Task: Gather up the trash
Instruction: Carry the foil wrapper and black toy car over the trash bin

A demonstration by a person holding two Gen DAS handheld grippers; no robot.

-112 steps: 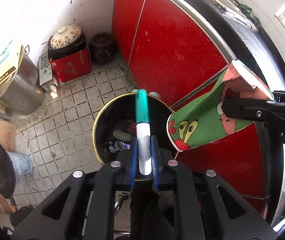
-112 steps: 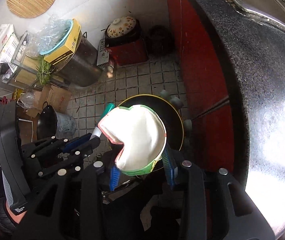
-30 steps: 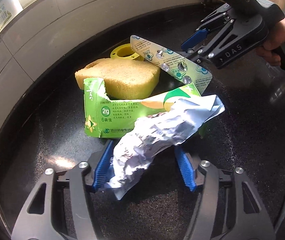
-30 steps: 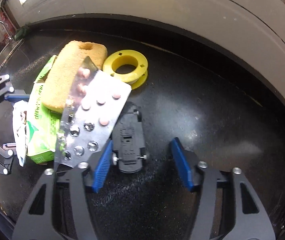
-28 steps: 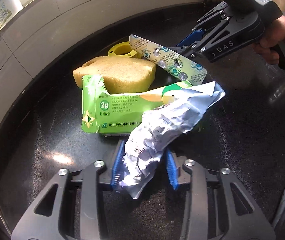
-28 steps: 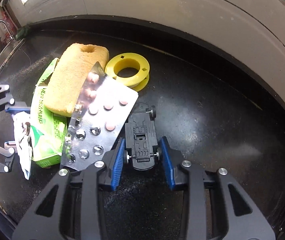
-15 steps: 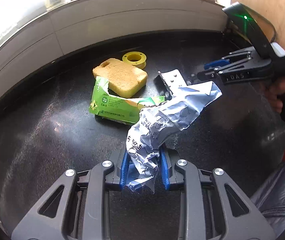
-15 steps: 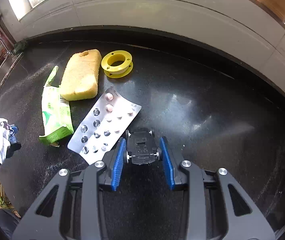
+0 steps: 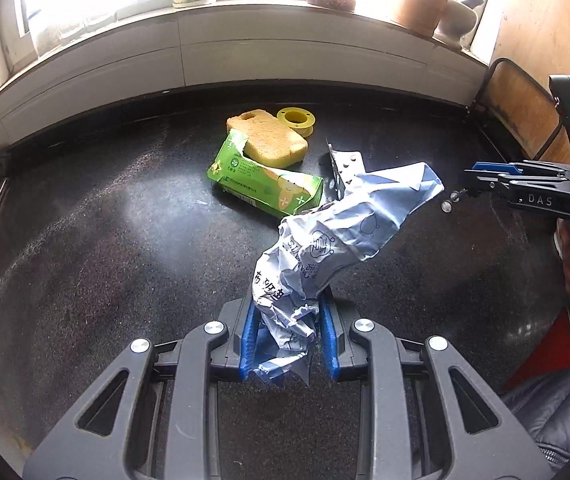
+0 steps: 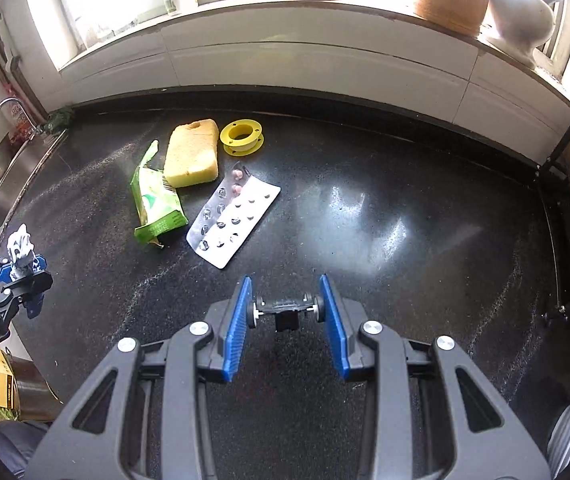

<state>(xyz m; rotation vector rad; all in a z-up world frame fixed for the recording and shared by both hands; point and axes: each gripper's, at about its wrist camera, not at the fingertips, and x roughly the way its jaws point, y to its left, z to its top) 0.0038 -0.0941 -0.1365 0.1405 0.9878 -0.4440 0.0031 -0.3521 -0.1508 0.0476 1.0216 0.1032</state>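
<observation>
Both grippers are gripping: we are clamping a crumpled wrapper (image 9: pixel 317 256) in our left gripper (image 9: pixel 287 336) and a black toy car (image 10: pixel 285 308) in our right gripper (image 10: pixel 287 308).

Table (image 10: pixel 405 240): black, speckled and glossy, filling the middle of both views.
Sponge (image 10: pixel 193 154): lay upper centre, one end resting on the green packet.
Green packet (image 10: pixel 155 204): torn open, left of centre.
Yellow spool (image 10: pixel 242 139): lay flat just right of the sponge.
Blister pack (image 10: pixel 233 218): lay flat at centre, beside the packet.
</observation>
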